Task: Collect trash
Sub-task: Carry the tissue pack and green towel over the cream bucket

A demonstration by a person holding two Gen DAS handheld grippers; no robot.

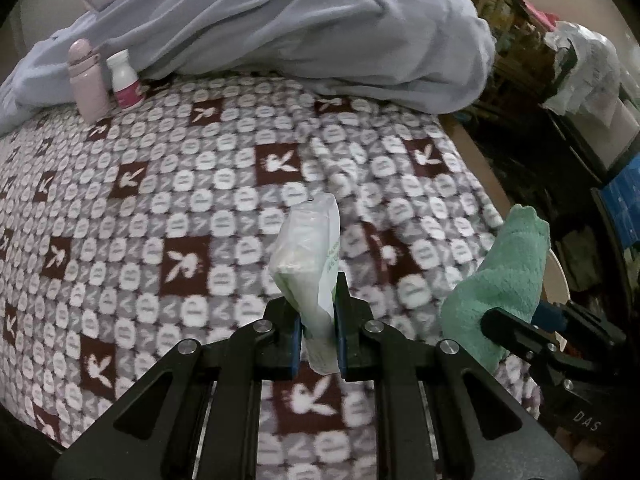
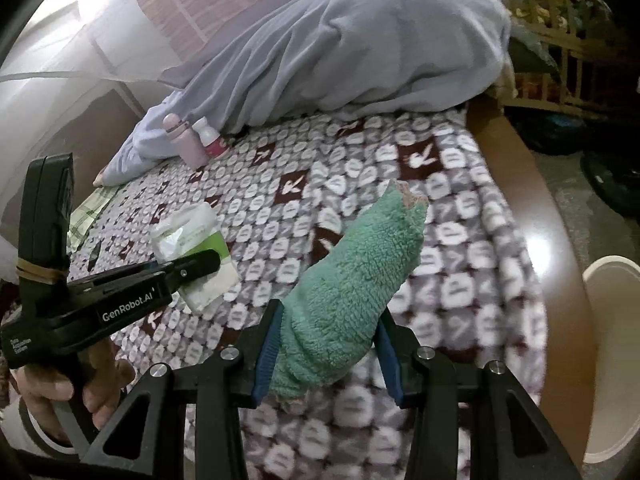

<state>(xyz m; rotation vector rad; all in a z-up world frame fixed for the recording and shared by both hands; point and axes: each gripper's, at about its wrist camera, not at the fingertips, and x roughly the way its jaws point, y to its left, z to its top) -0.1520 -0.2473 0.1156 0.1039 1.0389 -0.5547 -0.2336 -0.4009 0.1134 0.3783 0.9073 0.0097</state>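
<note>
We log the left gripper (image 1: 317,322) with jaws clenched on a crumpled tissue packet (image 1: 310,256), held above the patterned bed blanket (image 1: 160,208). The right gripper (image 2: 326,350) has its jaws clamped on a green fleece sock (image 2: 352,276). A pink bottle (image 1: 86,80) and white bottle (image 1: 125,80) stand beside the grey duvet (image 1: 300,24).

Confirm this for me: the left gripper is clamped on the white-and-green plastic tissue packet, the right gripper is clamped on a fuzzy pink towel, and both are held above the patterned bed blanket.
One detail is wrong: the fuzzy towel in the right gripper is green, not pink, as the right wrist view shows. The rest holds: the left gripper is clamped on the white-and-green plastic tissue packet, and both are held above the patterned bed blanket.
</note>
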